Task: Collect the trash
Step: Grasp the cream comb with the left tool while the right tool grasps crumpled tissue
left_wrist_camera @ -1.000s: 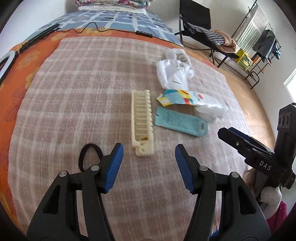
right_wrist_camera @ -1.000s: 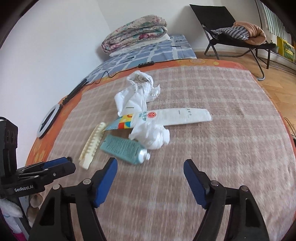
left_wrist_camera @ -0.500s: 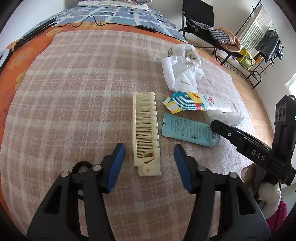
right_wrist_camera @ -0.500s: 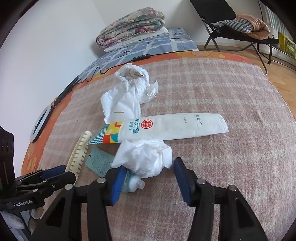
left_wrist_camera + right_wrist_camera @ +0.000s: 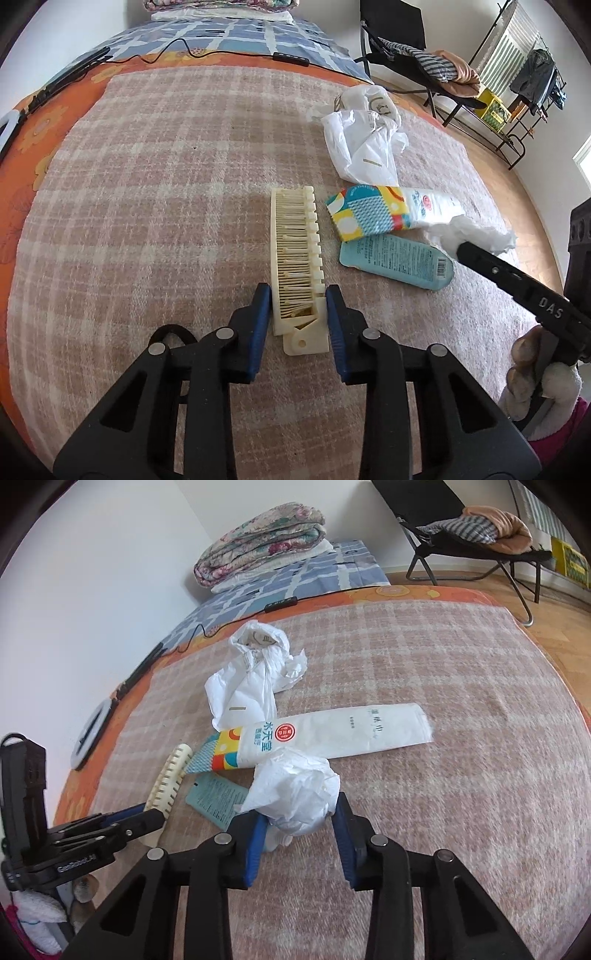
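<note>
Left gripper (image 5: 295,295): jaws just closing, now narrow, blue pads tight on both sides of the cream comb's (image 5: 295,254) near end on the plaid blanket (image 5: 147,206). Right gripper (image 5: 299,816): jaws also just closing, pads against a crumpled white tissue wad (image 5: 295,786). Just beyond lies a teal tube (image 5: 399,260), partly under the wad, w/ a long white wrapper (image 5: 332,734) w/ colourful end behind it. Farther back, a crumpled white plastic bag (image 5: 247,672). Far end: folded quilt (image 5: 258,542), folding chair (image 5: 480,528).

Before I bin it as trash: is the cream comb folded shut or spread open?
Spread open: the cream comb lies flat, teeth exposed, hinge end between the left gripper jaws.
</note>
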`<state>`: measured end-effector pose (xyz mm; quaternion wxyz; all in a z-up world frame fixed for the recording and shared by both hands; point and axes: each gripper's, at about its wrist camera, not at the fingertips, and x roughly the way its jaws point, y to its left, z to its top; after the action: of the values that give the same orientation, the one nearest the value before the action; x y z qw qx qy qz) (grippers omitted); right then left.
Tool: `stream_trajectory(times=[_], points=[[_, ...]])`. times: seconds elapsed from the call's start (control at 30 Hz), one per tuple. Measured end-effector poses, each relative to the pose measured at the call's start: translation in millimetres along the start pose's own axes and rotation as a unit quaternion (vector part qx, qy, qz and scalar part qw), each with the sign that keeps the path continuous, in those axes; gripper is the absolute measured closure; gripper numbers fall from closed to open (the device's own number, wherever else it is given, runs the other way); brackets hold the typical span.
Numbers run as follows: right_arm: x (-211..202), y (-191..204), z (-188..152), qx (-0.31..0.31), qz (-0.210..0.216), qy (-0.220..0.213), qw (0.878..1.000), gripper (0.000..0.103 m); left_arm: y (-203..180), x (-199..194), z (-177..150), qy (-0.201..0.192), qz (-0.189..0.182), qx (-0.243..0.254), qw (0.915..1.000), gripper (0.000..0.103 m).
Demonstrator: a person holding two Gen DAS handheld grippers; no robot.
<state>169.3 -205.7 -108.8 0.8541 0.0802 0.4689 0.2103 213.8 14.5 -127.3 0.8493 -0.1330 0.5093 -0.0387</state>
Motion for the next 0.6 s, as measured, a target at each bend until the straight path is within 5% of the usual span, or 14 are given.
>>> stream_trajectory(times=[0.6], points=[[-72, 12, -33, -0.027, -0.005, -0.023, 0.999, 0.068, -4, -60, -35, -0.021, -0.002, 0.024, 0.9995, 0.076]])
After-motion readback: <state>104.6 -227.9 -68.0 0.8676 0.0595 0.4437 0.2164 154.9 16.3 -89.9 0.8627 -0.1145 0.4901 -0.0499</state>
